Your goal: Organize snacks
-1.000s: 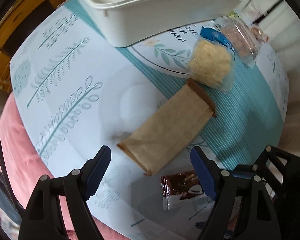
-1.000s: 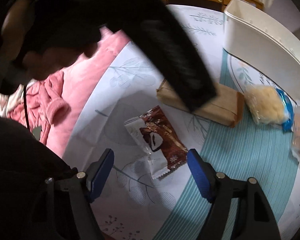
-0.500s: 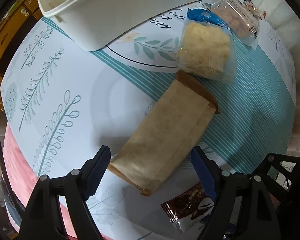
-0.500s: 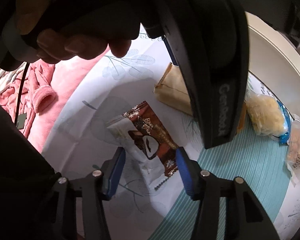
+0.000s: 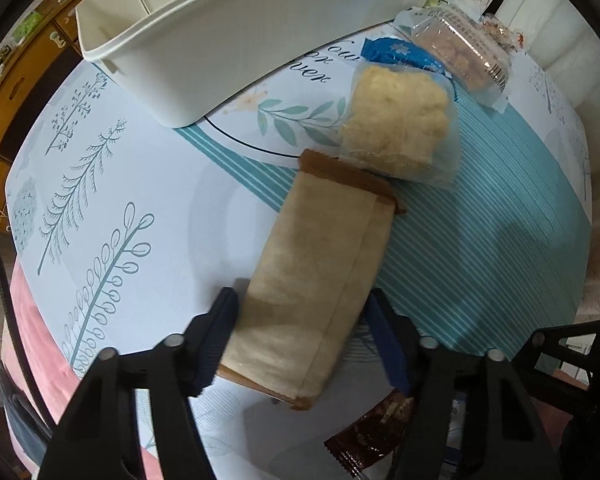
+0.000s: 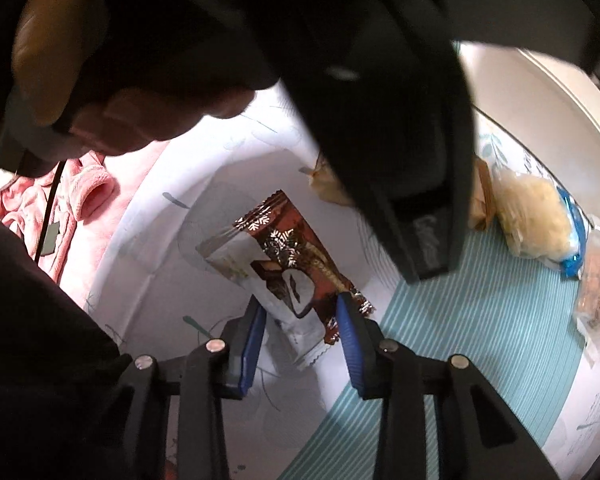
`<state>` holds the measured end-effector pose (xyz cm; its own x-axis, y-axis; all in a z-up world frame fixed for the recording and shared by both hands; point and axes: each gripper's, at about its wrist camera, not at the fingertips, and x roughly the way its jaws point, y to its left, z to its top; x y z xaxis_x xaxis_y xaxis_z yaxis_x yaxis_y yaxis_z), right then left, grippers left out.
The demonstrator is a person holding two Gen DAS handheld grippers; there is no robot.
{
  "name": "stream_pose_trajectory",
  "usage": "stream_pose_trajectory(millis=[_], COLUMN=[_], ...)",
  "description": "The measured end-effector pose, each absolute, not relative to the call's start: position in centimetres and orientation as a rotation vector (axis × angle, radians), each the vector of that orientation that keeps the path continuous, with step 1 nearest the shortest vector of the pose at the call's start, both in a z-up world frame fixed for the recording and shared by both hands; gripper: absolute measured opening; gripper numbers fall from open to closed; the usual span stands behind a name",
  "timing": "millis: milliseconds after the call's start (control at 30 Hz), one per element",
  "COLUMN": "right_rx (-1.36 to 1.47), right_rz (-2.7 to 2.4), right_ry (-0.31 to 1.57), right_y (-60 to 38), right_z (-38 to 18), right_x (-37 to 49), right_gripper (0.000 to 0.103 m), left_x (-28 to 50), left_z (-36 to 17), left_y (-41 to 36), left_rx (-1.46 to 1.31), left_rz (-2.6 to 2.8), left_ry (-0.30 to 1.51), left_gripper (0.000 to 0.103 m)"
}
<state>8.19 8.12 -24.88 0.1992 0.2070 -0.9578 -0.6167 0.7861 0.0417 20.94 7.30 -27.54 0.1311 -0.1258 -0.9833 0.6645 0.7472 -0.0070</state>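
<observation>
Fingers of the left gripper [image 5: 300, 344] have just been closing across the tan packet [image 5: 320, 276], pads at its long sides. Its long axis runs away toward the white bin [image 5: 204, 64]. Right gripper [image 6: 300, 340], also closing, straddles the brown wrapper [image 6: 284, 260]; contact unclear.

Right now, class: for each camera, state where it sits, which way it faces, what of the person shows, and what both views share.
Left wrist: on the left gripper, facing down at the tan packet between its fingers, which have just been closing; white bin beyond; no hand visible.
Right wrist: on the right gripper, tilted steeply down at the brown chocolate wrapper, jaws just closing on it; the person's hand holds the left gripper overhead.
Shared: tan packet, wrapper, floss bun packet, bin.
</observation>
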Motion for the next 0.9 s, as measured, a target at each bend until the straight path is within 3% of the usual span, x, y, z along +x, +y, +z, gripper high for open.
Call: stream_pose_trajectory(millis=[500,900], right_rx=[-0.072,0.028], right_rz=[0.446,0.480], right_ry=[1.463,1.435], right_y=[-0.4,-6.3], right_z=[-23.8,-19.3], right_x=[9.0,11.4], right_gripper=[0.031,0.031], left_x=[17.3,13.6], left_z=[-26.7,-22.9], left_y=[12.0,17.7], left_rx=[0.180,-0.150], left_rz=[-0.381,-0.159], left_ry=[1.447,1.441], left_gripper=[0.059,0.057])
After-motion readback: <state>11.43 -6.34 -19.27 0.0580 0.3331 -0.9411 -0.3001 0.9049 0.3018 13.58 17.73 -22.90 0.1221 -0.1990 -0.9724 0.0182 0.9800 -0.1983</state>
